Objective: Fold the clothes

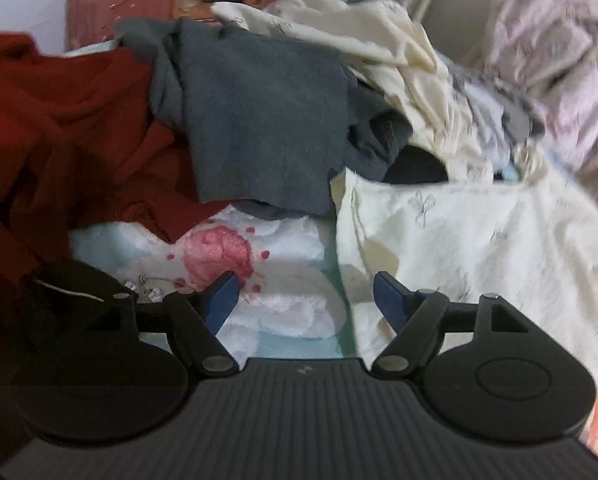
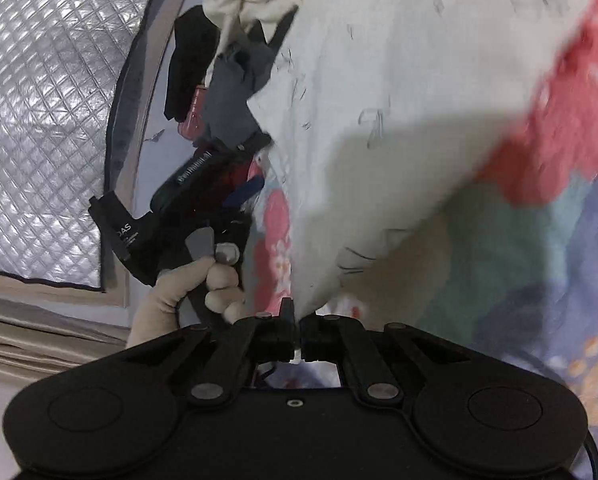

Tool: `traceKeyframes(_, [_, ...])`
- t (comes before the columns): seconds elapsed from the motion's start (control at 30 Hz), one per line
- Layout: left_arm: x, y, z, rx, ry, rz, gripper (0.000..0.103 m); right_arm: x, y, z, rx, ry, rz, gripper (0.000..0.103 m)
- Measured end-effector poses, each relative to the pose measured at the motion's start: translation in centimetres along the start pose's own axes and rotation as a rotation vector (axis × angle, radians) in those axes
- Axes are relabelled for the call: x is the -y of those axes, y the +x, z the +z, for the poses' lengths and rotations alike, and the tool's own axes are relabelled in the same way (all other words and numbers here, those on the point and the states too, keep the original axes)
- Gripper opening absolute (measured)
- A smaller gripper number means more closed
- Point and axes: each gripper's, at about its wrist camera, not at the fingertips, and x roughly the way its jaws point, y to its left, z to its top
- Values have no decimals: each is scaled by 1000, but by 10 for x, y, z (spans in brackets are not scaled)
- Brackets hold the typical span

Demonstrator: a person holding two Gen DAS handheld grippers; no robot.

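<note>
Your right gripper (image 2: 295, 320) has its fingers clenched on an edge of the cream garment (image 2: 399, 128), a pale cloth with a faint dark line print; the fabric rises from the pinched point and spreads up and to the right across most of the right wrist view, lying over a bedspread (image 2: 539, 240) patterned in red, teal and blue. Your left gripper (image 1: 305, 294) has its fingers released, the blue pads standing well apart with nothing between them. They hover over a white cloth with a pink print (image 1: 227, 256); the right pad sits just beside the near left edge of the cream garment (image 1: 459, 240), which lies spread to the right in the left wrist view. Behind it is a loose heap of clothes: a grey piece (image 1: 259, 120) draped in the middle, a dark red one (image 1: 59, 128) to the left, and more cream fabric (image 1: 359, 32) bunched at the back. A pink suitcase (image 1: 139, 0) stands behind the pile. In the right wrist view you can see your left hand (image 2: 203, 288), in a light glove, wrapped around the handle of the other tool, with a quilted silver sheet (image 2: 39, 120) at the far left.
</note>
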Motion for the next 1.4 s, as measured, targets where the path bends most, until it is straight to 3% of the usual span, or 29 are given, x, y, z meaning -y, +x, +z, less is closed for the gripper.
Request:
traceKeyframes(0.13, [6,5,3,19,-3,-21,75,1,9,-8,-30,-37,-47,5])
traceKeyframes(0.23, [15,19,8,29,13,-24,84,6,9,-12,-49,-50,-80,5])
traceKeyframes(0.37, [30,34,14,23,40,-47,81,-18,-1,-18,-70,-313,-261,23])
traceKeyframes(0.4, [34,35,13,23,74,-58,73,-27,-7,-22,-78,-400,-282,30])
traceKeyframes(0.43, [38,36,12,23,107,-68,51,-36,-13,-25,-85,-486,-303,38])
traceKeyframes(0.47, [40,37,11,16,127,-70,42,-45,-19,-28,-91,-573,-323,38])
traceKeyframes(0.53, [42,37,11,5,145,-71,40,-59,-37,-25,-83,-701,-333,36])
traceKeyframes(0.63, [39,39,12,-1,123,-78,41,-72,-54,-29,11,-956,-476,37])
traceKeyframes(0.8, [40,41,10,-16,136,-75,46,-70,-27,-79,-87,-1381,-560,39])
traceKeyframes(0.9, [39,41,9,-12,126,-78,45,-74,-18,-91,-80,-1470,-543,40])
traceKeyframes(0.97, [37,41,9,-10,115,-81,41,-75,-12,-95,-95,-1574,-591,49])
traceKeyframes(1.1, [33,39,10,-13,95,-90,38,-65,0,-95,-158,-1673,-633,51])
traceKeyframes(1.17, [33,40,10,-20,104,-96,38,-64,14,-91,-106,-1716,-665,53])
traceKeyframes(1.23, [36,39,10,-21,121,-93,41,-63,24,-86,-27,-1753,-691,51])
traceKeyframes(1.3, [38,39,9,-18,133,-90,42,-67,31,-78,-41,-1757,-653,32])
traceKeyframes(1.33, [39,39,9,-17,139,-88,44,-69,35,-74,-48,-1758,-634,11])
traceKeyframes(1.37, [39,38,10,-15,132,-95,50,-71,38,-69,-54,-1759,-616,3])
traceKeyframes(1.4, [38,37,10,-14,120,-105,52,-75,38,-62,-37,-1735,-608,3])
